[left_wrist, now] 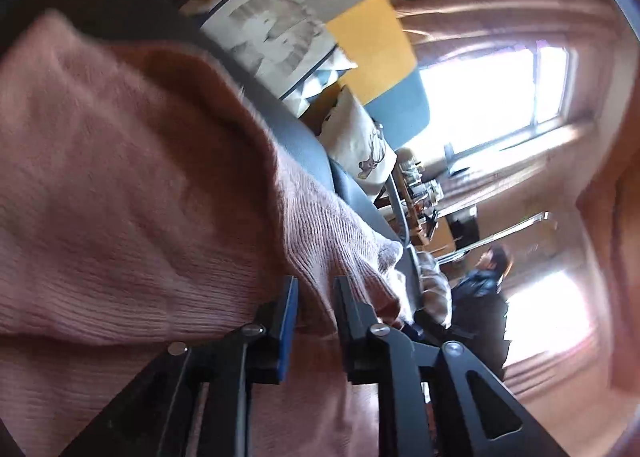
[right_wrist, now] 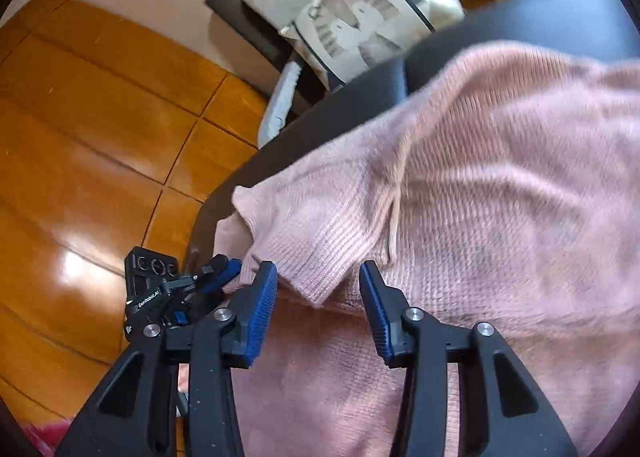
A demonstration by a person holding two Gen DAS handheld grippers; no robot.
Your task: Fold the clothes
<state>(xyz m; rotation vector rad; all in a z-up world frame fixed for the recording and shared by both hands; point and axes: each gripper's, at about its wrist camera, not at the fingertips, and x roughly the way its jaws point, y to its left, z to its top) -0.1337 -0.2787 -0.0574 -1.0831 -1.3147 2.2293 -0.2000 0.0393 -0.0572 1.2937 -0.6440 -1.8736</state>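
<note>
Pink sweater lies on dark seat. Right gripper spread wide, grips nothing. Left gripper narrowly apart w/ knit between the fingers.

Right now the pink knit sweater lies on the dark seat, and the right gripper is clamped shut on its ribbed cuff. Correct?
Not quite. The right wrist view shows the right gripper open, its jaws apart on either side of the ribbed cuff. The pink knit sweater does lie on the dark seat.

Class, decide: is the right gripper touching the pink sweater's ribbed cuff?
Cannot tell. In the right wrist view the right gripper stands open around the ribbed cuff; no contact or gap shows plainly.
</note>
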